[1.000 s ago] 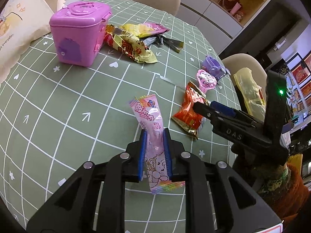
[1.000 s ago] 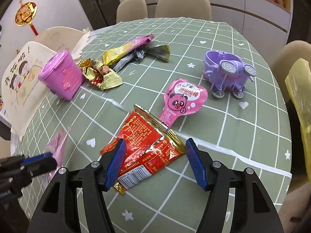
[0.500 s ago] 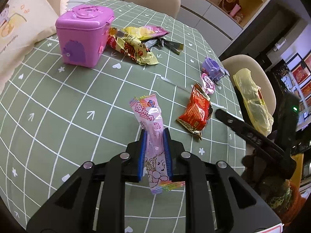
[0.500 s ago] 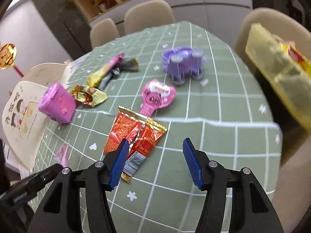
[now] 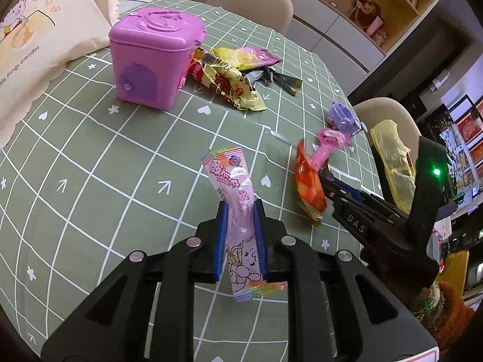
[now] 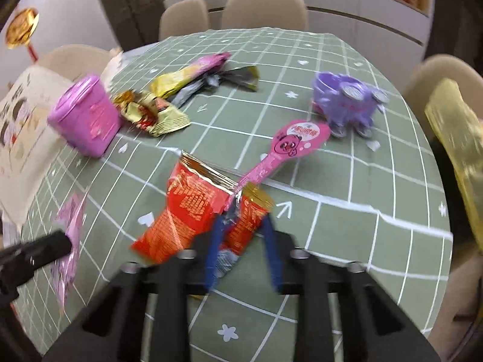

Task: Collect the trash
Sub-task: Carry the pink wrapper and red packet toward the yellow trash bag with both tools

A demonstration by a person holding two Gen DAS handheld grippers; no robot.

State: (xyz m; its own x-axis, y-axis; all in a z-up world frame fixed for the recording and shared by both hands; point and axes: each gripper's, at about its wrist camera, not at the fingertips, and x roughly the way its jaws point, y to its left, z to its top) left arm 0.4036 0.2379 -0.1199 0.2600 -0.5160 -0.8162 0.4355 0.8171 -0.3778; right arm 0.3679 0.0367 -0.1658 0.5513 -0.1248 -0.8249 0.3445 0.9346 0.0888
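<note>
Left gripper clamps the pink wrapper, its long axis along the fingers, pointing away. Right gripper jaws have just been closing; the red packet lies lengthwise between them, grip uncertain.

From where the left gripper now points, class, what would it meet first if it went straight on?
Probably the bare green tablecloth just beyond the pink wrapper that the left gripper holds; the pink bin lies further off, left of that line. Depth is unclear.

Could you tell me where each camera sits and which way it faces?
Left wrist: on the left tongs, angled down over the table; they pinch a pink wrapper; right tongs at right.
Right wrist: on the right tongs, closing around a red wrapper.
Shared: pink bin, purple toy.
</note>
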